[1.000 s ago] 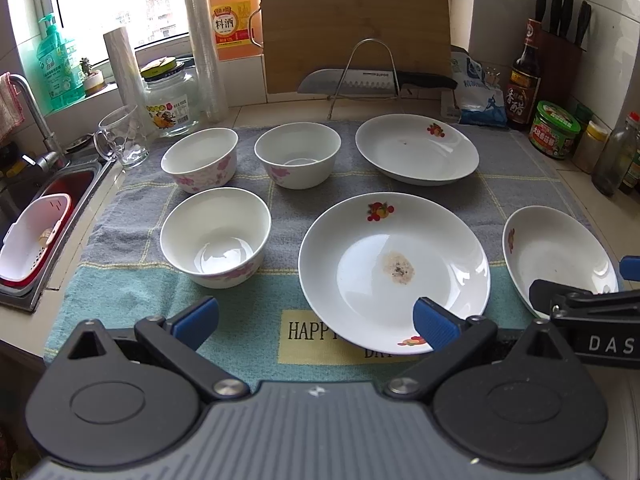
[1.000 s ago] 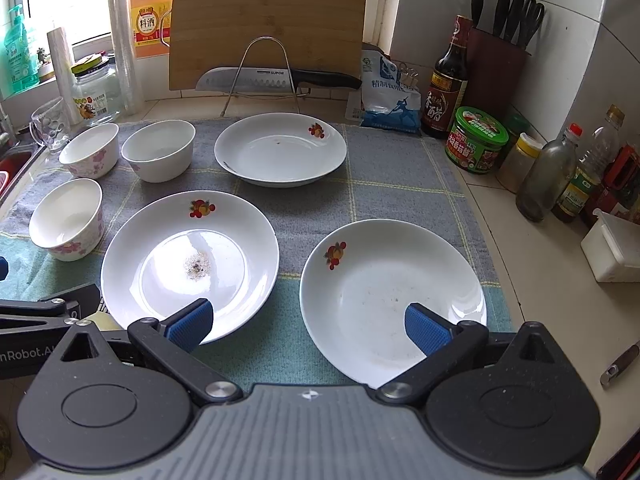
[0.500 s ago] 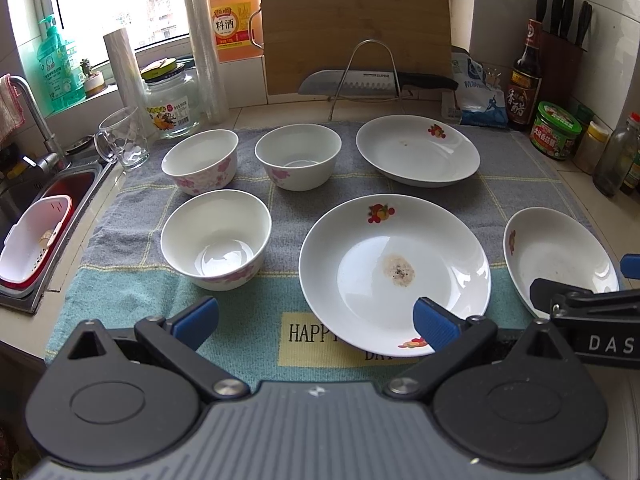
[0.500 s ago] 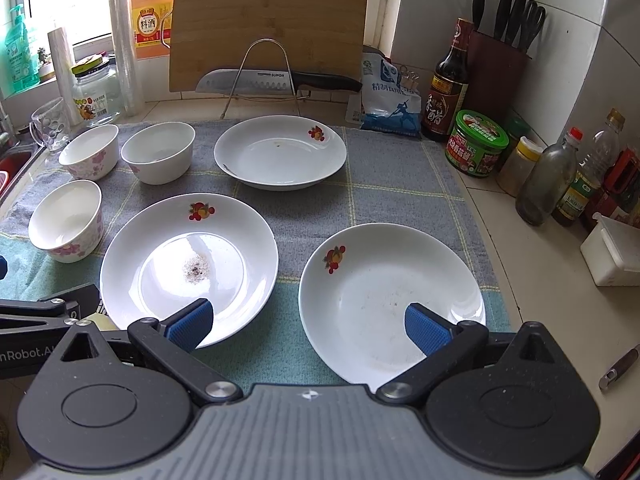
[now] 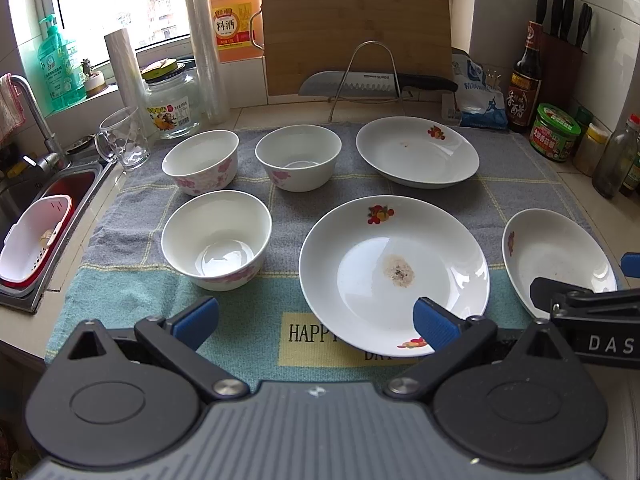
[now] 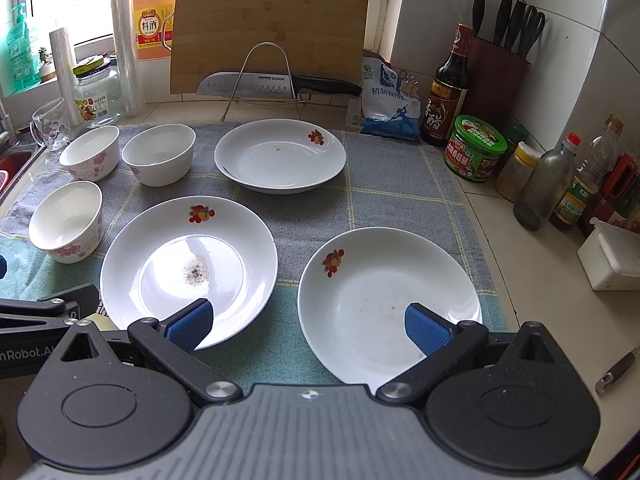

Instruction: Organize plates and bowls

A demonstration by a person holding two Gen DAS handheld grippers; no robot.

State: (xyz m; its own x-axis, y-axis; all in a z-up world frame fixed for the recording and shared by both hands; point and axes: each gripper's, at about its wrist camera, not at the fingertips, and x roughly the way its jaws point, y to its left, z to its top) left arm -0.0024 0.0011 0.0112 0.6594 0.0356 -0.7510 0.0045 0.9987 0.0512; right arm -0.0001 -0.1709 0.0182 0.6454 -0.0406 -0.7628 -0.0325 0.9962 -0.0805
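Three white bowls with pink flowers stand on a towel: a near one [image 5: 216,248] [image 6: 66,222], a back left one [image 5: 200,162] [image 6: 90,154] and a back middle one [image 5: 298,158] [image 6: 158,154]. Three white plates with fruit prints lie there: a middle one [image 5: 394,272] [image 6: 188,260], a back one [image 5: 418,152] [image 6: 280,156] and a right one [image 5: 558,256] [image 6: 388,300]. My left gripper [image 5: 314,320] is open and empty, above the towel's front edge. My right gripper [image 6: 308,326] is open and empty, over the right plate's near left rim.
A sink [image 5: 36,216] with a white and red basket is at the left. A cutting board [image 5: 356,28], knife [image 5: 376,82] and wire rack stand behind. A glass mug [image 5: 122,138], jar [image 5: 170,100], bottles [image 6: 450,88], a green tub [image 6: 474,148] and a white box [image 6: 610,256] line the counter.
Both grippers have eased slightly back or up; the dishes sit a little lower in each view. Nothing was grasped or moved.
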